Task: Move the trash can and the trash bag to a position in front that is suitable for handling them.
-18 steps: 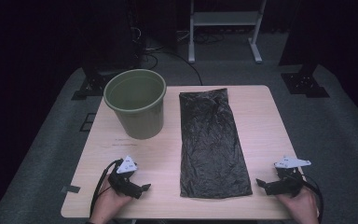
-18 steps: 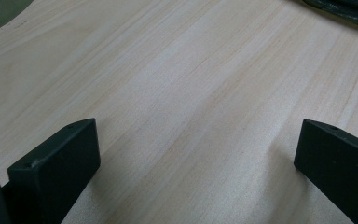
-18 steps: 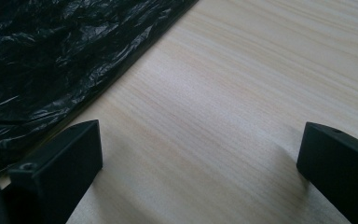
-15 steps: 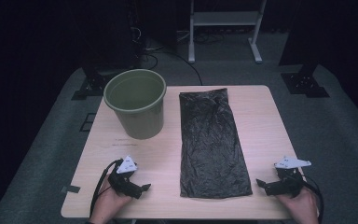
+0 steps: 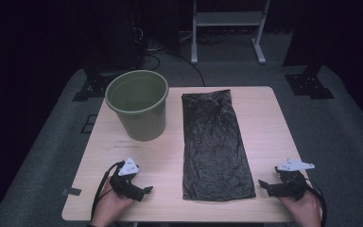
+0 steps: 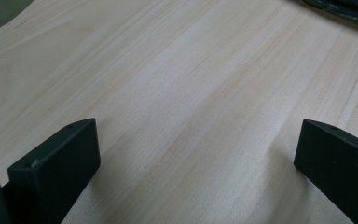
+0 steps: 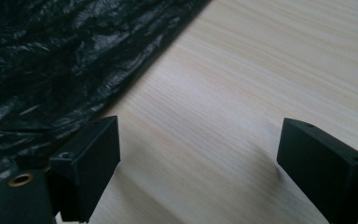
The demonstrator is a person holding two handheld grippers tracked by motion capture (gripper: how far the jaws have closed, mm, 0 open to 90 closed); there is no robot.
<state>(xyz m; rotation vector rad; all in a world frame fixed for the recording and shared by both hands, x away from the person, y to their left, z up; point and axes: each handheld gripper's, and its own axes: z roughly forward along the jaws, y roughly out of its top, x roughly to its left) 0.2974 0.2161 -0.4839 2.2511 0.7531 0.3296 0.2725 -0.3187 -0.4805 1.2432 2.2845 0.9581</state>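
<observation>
- Dark floor is seen around a pale wooden worktop [image 5: 274,123].
- A black bin bag [image 5: 215,142] is laid flat mid-worktop, beside an unlined green bucket [image 5: 137,104]; lining is judged not yet begun.
- Left claw [image 5: 144,190] and right claw [image 5: 263,184] are held open and empty, flanking the bag's near corners.

Bucket [image 6: 0,14] and black bag [image 6: 349,11] cut off at left gripper view's edges
</observation>
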